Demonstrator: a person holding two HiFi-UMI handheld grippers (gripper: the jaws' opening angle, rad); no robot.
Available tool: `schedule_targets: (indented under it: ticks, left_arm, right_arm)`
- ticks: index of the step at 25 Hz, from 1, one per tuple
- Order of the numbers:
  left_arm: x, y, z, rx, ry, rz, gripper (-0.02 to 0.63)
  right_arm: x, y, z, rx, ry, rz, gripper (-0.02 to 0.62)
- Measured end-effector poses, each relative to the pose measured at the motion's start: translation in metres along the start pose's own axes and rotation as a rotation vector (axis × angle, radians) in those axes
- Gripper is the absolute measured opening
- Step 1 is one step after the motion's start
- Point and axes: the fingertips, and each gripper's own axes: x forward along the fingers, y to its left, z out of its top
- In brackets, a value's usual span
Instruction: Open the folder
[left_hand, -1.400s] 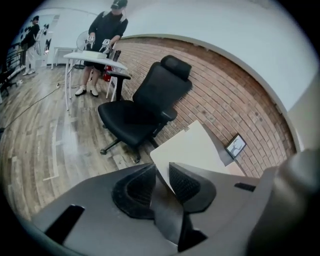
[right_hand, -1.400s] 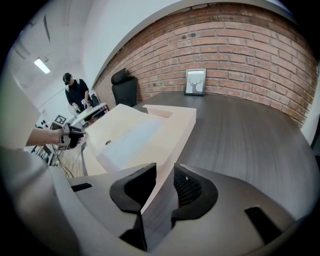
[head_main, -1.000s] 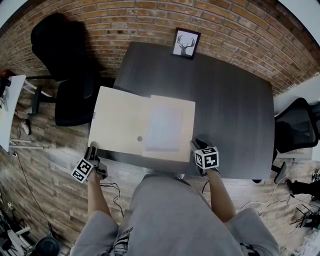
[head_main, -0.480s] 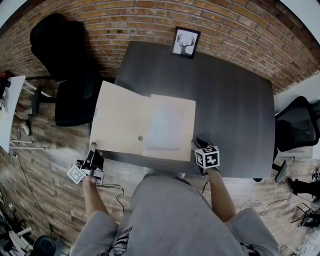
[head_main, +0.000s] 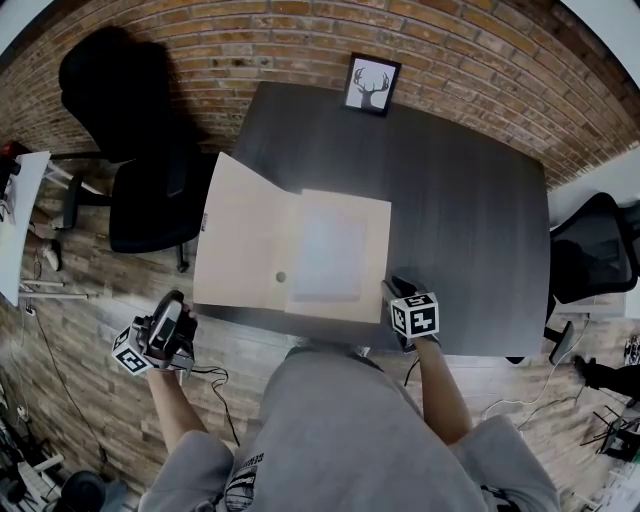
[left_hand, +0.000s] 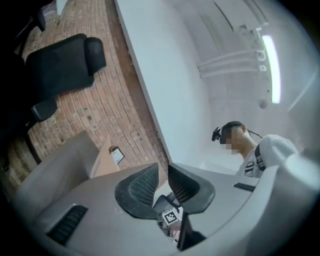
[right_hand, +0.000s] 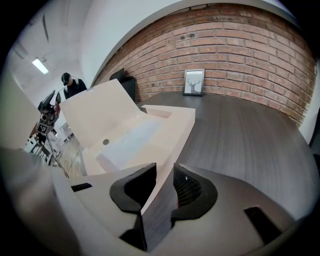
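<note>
The cream folder lies open on the dark table, a white sheet on its right half. Its left cover stands tilted up, free of both grippers. My left gripper is off the table's front left corner, raised and pointing upward. In the left gripper view the left gripper has its jaws closing with nothing between them. My right gripper sits at the folder's near right corner. The right gripper has its jaws a little apart, with the folder's edge seen in the gap.
A framed deer picture leans on the brick wall at the table's far edge. One black office chair stands left of the table, another to the right. Cables lie on the wooden floor near my left gripper.
My left gripper has drawn back from the folder's front left corner, risen and tipped upward, with its jaws narrowing. The left cover has swung up more steeply. The right gripper has stayed put.
</note>
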Motion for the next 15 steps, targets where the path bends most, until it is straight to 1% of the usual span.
schedule_targets:
  ticks: [3,6,8,10,12,15]
  left_arm:
    - [0.022,-0.031,0.011,0.064,0.017,-0.081,0.04]
    - [0.047,-0.056,0.022,0.148,0.056,-0.11,0.016]
    - [0.064,-0.066,0.026,0.203,0.103,-0.093,0.006]
    - [0.08,-0.07,0.027,0.252,0.156,-0.051,0.003]
    - [0.095,-0.073,0.025,0.304,0.2,-0.006,0.002]
    - [0.116,-0.078,0.02,0.393,0.235,0.058,0.002]
  right_arm:
    - [-0.001,-0.001,0.0,-0.001,0.002,-0.002,0.087]
    - [-0.001,-0.001,0.0,-0.009,0.008,-0.008,0.087]
    - [-0.002,0.0,0.001,-0.014,0.011,-0.009,0.084]
    - [-0.004,0.001,0.005,-0.006,0.0,-0.003,0.084]
    - [-0.008,0.003,0.012,0.009,-0.025,0.007,0.081]
    - [-0.017,0.005,0.032,0.008,-0.081,0.01,0.072]
